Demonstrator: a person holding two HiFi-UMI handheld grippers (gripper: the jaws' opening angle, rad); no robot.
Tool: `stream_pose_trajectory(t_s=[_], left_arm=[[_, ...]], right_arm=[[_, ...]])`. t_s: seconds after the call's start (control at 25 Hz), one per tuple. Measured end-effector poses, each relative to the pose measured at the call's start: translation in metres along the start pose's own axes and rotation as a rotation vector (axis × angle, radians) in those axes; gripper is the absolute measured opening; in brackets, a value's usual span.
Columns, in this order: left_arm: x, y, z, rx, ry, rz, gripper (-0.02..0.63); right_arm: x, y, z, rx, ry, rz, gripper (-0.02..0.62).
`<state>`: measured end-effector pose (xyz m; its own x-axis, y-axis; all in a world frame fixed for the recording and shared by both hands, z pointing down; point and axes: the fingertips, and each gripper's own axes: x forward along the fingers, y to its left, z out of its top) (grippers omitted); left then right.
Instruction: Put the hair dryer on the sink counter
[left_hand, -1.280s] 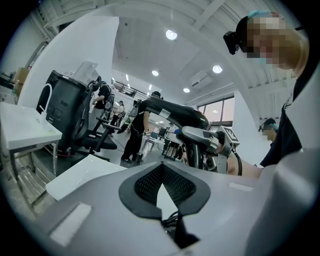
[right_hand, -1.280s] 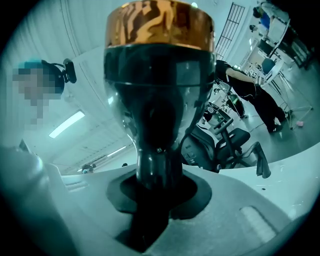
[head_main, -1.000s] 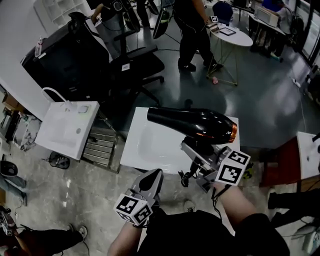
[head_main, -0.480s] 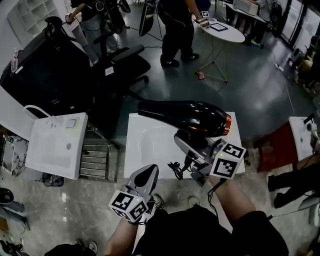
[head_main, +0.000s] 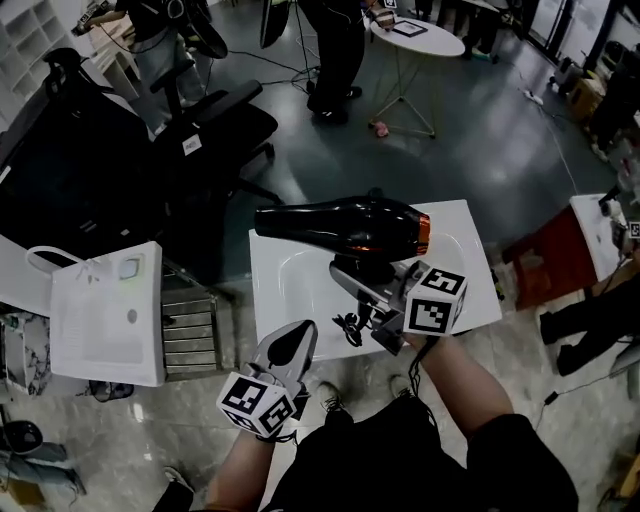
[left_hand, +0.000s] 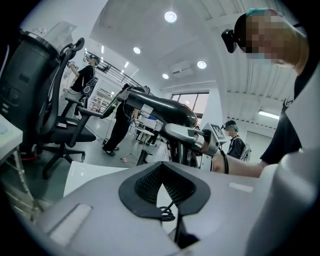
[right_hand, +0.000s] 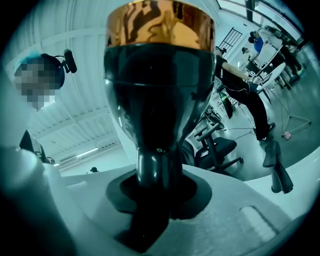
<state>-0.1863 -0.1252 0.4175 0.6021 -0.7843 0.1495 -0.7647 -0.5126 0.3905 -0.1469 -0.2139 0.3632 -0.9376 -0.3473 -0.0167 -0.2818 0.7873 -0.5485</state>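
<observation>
The black hair dryer (head_main: 340, 225) with a copper ring lies level in the air over the white sink counter (head_main: 285, 290), nozzle pointing left. My right gripper (head_main: 352, 278) is shut on its handle from below. In the right gripper view the hair dryer (right_hand: 157, 90) stands up out of my right gripper (right_hand: 155, 185). Its black cord (head_main: 350, 325) dangles onto the counter. My left gripper (head_main: 288, 345) hangs at the counter's near edge, jaws together and holding nothing. In the left gripper view my left gripper (left_hand: 162, 177) looks toward the hair dryer (left_hand: 160, 107).
A second white sink (head_main: 100, 310) stands to the left, with a metal rack (head_main: 190, 320) between it and the counter. Behind are a black office chair (head_main: 215, 130), a round white table (head_main: 415, 35) and a standing person (head_main: 335, 40). A red stand (head_main: 545, 260) is at the right.
The right gripper has carried the hair dryer leftward and a little lower over the counter. The left gripper has moved along at the near edge. Both grips look the same.
</observation>
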Motion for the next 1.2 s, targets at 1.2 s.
stream_pose_trajectory(t_s=[1.2], left_arm=[[0.015,0.071,-0.044,-0.029,0.058,-0.109,0.003]], right_arm=[[0.091,-0.118,-0.127,0.236,0.196,-0.064,0.091]])
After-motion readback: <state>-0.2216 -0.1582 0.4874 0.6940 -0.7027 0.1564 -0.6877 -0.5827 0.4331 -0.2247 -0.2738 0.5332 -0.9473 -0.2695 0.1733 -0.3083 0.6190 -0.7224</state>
